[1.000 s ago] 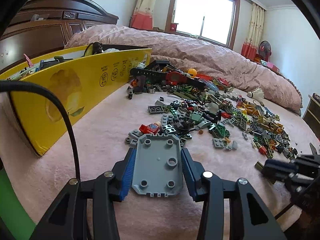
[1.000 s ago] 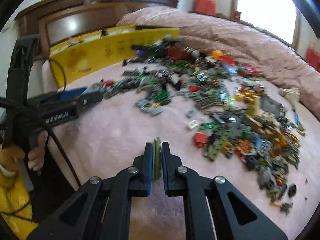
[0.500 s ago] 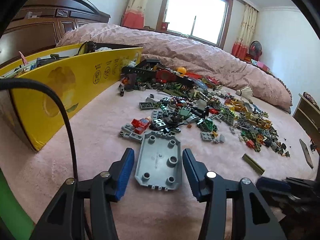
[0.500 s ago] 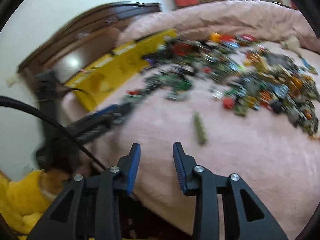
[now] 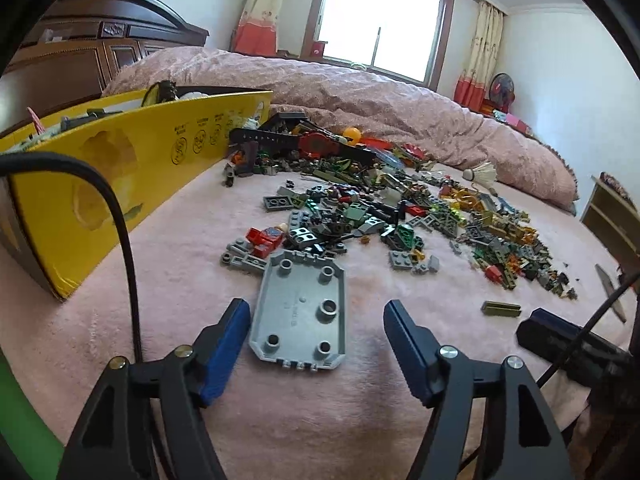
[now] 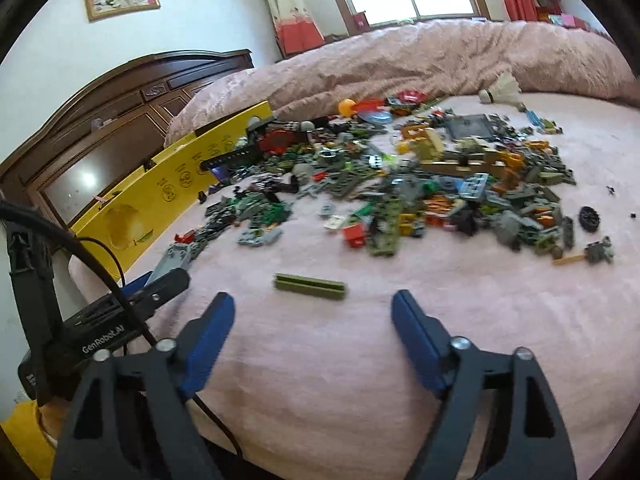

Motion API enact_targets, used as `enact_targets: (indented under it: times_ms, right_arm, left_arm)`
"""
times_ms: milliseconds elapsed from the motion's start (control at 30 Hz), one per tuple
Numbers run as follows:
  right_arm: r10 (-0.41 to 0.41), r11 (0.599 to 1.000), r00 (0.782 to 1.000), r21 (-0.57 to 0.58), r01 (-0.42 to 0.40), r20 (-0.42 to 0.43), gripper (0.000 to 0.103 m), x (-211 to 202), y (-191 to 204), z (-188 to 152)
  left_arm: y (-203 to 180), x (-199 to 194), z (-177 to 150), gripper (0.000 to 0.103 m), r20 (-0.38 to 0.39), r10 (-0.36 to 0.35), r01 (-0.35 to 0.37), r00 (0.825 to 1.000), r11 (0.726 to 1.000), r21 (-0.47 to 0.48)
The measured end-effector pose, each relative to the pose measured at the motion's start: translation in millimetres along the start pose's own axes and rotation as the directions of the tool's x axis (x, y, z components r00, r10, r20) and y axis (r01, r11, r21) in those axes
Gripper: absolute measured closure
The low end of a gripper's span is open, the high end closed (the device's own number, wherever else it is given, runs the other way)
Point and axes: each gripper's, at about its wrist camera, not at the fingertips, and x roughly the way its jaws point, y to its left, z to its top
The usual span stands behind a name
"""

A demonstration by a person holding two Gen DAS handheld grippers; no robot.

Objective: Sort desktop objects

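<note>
A large grey studded plate (image 5: 300, 312) lies flat on the pink bedspread between the pads of my left gripper (image 5: 316, 336), whose jaws are opening and no longer touch it. A long olive-green brick (image 6: 310, 286) rests on the bedspread just ahead of my right gripper (image 6: 312, 324), whose jaws are opening with nothing between them. The olive brick (image 5: 501, 309) also shows in the left wrist view, beside the right gripper's finger. A wide heap of small building bricks (image 5: 400, 216) covers the bed beyond both grippers.
A yellow cardboard box (image 5: 120, 168) holding items stands along the left of the bed. A shuttlecock (image 6: 504, 90) lies at the far right. A folded quilt (image 5: 360, 96) and a dark wooden headboard (image 6: 120, 128) bound the far side.
Both grippers opened. The left let go of the grey plate, which now lies on the bed. The right released the olive brick, which dropped onto the bedspread, and rolled level.
</note>
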Motion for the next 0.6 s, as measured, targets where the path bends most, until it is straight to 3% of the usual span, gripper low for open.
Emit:
enact_targets:
  times_ms: [167, 300, 467, 600]
  right_arm:
    - [-0.113, 0.99, 0.992, -0.079, 0.117, 0.059, 0.012, 22.6, 30.3, -10.5]
    - [-0.203, 0.967, 0.972, -0.13, 0.218, 0.121, 0.011, 34.0, 43.0, -19.1]
    - [-0.208, 0.963, 0.967, -0.145, 0.229, 0.145, 0.011, 34.4, 43.0, -22.3]
    - [-0.231, 0.959, 0.958, -0.126, 0.254, 0.169, 0.019, 35.4, 44.3, -22.5]
  left_arm:
    - [14.1, -3.2, 0.3, 0.032, 0.014, 0.008, -0.008, 1.0, 0.999, -0.038]
    - [19.5, -2.0, -1.5, 0.032, 0.02, 0.011, -0.01, 1.0, 0.999, -0.052]
    - [12.1, -2.1, -4.7, 0.031, 0.033, 0.025, -0.025, 0.999, 0.999, -0.022]
    - [9.9, -2.0, -5.5, 0.033, 0.051, 0.041, -0.039, 0.998, 0.998, -0.045]
